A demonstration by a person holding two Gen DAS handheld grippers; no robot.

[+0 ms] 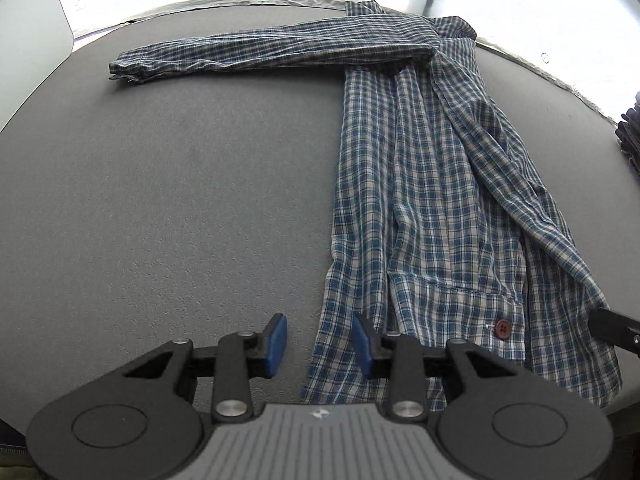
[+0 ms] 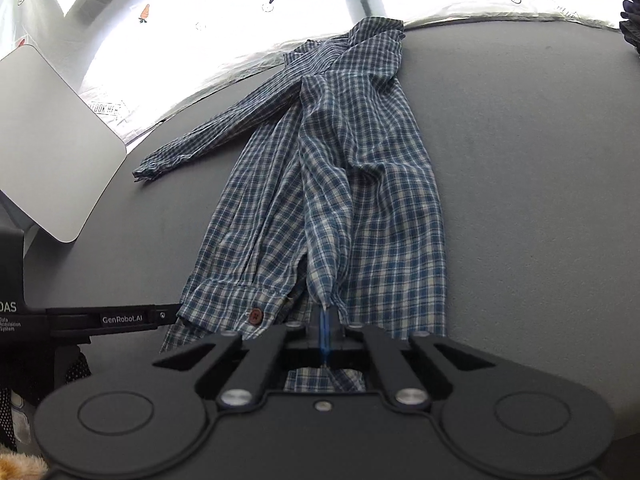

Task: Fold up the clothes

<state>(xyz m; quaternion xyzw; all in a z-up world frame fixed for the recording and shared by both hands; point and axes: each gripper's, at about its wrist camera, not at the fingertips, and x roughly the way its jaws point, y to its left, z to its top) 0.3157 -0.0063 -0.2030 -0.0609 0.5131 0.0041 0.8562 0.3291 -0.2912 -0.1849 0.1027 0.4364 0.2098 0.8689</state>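
A blue and white plaid shirt (image 1: pixel 424 184) lies lengthwise on the grey table (image 1: pixel 160 200), one sleeve (image 1: pixel 272 46) stretched out to the left at the far end. A cuff with a red button (image 1: pixel 502 328) lies on the near hem. My left gripper (image 1: pixel 320 340) is open, its blue pads either side of the shirt's near left edge. My right gripper (image 2: pixel 325 320) is shut on a bunched fold of the shirt (image 2: pixel 340 184) at its near hem. The left gripper's finger (image 2: pixel 120 318) shows at the left in the right wrist view.
A pale grey board (image 2: pixel 52 148) leans at the table's left edge. A dark garment (image 1: pixel 630 136) lies at the far right. A bright white patterned floor (image 2: pixel 240 12) lies beyond the table's far edge.
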